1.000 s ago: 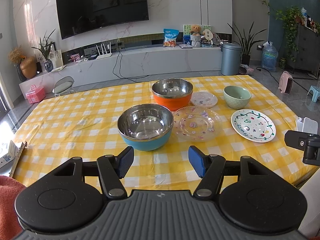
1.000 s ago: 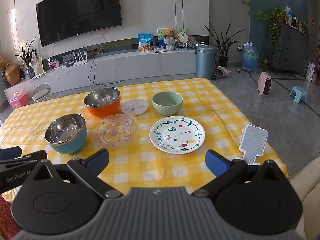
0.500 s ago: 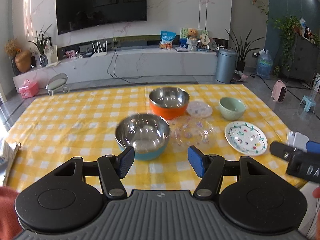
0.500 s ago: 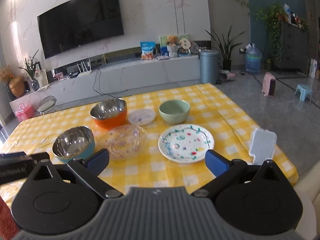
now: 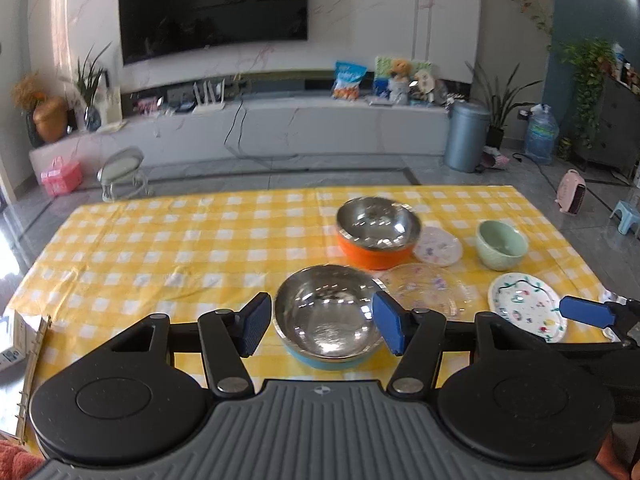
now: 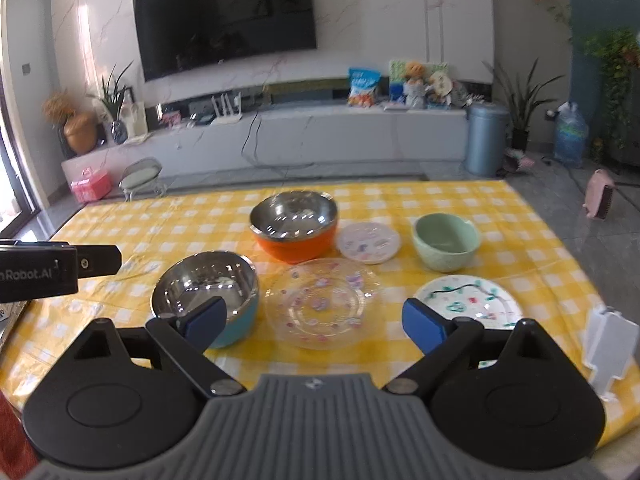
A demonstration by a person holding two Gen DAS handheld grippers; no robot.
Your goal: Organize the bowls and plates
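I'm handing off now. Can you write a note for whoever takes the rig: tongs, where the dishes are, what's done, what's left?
Left tongs: open, empty, jaws just narrowing, lined up over the blue bowl.
Right tongs: open, empty, jaws just narrowing, above the glass plate.
On the table: orange bowl behind the blue one, small plate, green bowl, painted plate, all separate.
Done: nothing stacked.
Left: nest the bowls, stack the plates.

Bowls and plates we see on the checked cloth

Blue steel bowl (image 6: pixel 206 294) nearest us, orange bowl (image 6: pixel 294 226) behind; clear plate (image 6: pixel 322 302), small plate (image 6: pixel 368 240), green bowl (image 6: pixel 446 242), painted plate (image 6: pixel 468 300) rightward, all upright.
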